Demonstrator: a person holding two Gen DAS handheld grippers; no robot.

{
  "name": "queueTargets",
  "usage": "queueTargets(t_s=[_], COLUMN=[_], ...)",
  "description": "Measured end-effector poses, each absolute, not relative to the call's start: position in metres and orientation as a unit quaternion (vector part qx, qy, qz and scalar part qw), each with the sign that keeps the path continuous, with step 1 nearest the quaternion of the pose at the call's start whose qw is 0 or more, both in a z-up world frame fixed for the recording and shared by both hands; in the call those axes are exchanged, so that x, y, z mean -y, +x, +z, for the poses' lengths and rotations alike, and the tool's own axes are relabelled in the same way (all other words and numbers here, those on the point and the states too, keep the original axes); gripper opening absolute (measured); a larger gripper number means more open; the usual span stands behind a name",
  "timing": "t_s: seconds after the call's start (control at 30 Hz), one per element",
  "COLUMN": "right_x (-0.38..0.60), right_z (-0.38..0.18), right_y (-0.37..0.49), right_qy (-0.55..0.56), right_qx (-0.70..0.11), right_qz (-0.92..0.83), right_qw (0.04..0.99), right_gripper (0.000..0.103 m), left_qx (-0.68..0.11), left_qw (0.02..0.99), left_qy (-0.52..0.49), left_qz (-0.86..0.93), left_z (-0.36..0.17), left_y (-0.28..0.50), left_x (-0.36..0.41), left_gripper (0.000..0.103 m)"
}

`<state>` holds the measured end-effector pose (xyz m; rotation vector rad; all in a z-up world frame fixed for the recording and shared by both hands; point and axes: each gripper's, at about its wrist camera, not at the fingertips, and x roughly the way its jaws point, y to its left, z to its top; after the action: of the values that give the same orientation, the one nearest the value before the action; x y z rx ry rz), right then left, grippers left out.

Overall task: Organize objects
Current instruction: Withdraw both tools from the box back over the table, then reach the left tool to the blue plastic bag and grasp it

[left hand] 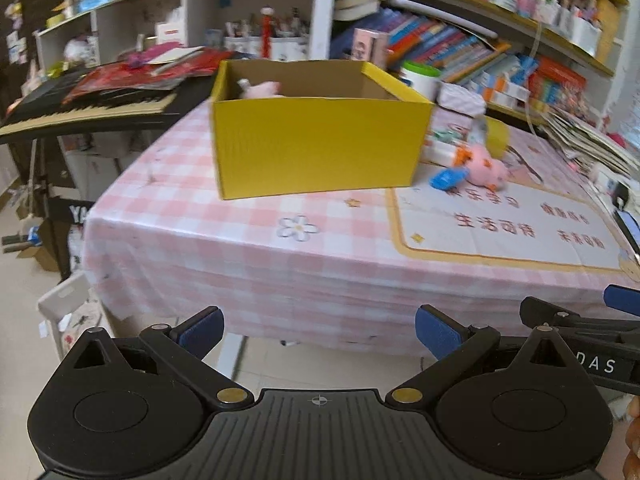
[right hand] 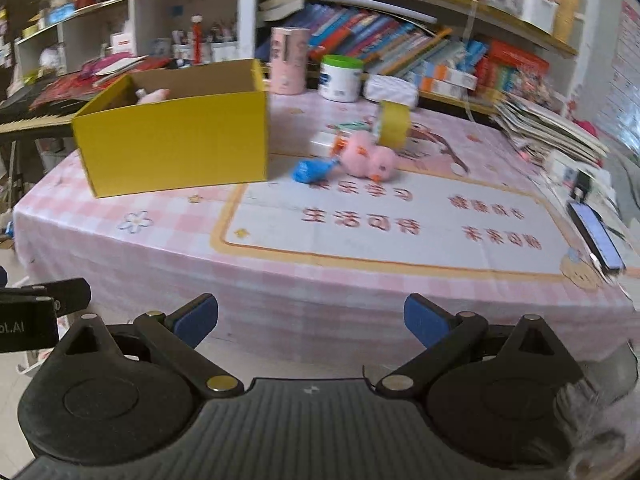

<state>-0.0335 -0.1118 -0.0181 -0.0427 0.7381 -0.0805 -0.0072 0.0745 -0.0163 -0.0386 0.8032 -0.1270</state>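
Note:
A yellow cardboard box point(left hand: 316, 140) stands open on the pink checked table point(left hand: 248, 248), with a pink soft toy point(left hand: 260, 89) inside. It also shows in the right wrist view point(right hand: 176, 140). To its right lie a pink plush duck point(right hand: 370, 158), a blue crumpled object point(right hand: 310, 170), a white oblong item point(right hand: 326, 140) and a yellow tape roll point(right hand: 394, 124). My left gripper point(left hand: 319, 330) is open and empty, held off the table's front edge. My right gripper point(right hand: 311, 318) is open and empty too, beside the left one.
A phone point(right hand: 596, 236) lies at the table's right edge. A pink canister point(right hand: 289, 60) and a white tub with green lid point(right hand: 340, 78) stand at the back. A keyboard piano point(left hand: 88, 110) is at the left. Book shelves point(right hand: 400, 44) line the back wall.

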Motion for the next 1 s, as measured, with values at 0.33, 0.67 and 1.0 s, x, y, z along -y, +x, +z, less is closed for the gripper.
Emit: queueTargets(t_s=[0.33, 0.67, 1.0], right_x=[0.157, 0.202, 0.243], right_z=[-0.017, -0.019, -0.022], right_y=[-0.042, -0.022, 0.036], right_qy=[0.008, 0.025, 0.014], right_qx=[-0.359, -0.359, -0.362], right_qz=[-0.105, -0.136, -0.108], right_qw=[0.927, 0.923, 0.926], right_gripper=[0.101, 0.101, 0.101], left_qx=[-0.383, -0.38, -0.371], left_qw=[0.916, 0.913, 0.92], left_qy=[0.005, 0.018, -0.001], left_qz=[-0.118, -0.146, -0.128], left_z=[-0.013, -0.015, -0.014], left_y=[0.01, 0.04, 0.082], left_x=[-0.029, 0.016, 0.054], left_gripper=[0.103, 0.103, 0.103])
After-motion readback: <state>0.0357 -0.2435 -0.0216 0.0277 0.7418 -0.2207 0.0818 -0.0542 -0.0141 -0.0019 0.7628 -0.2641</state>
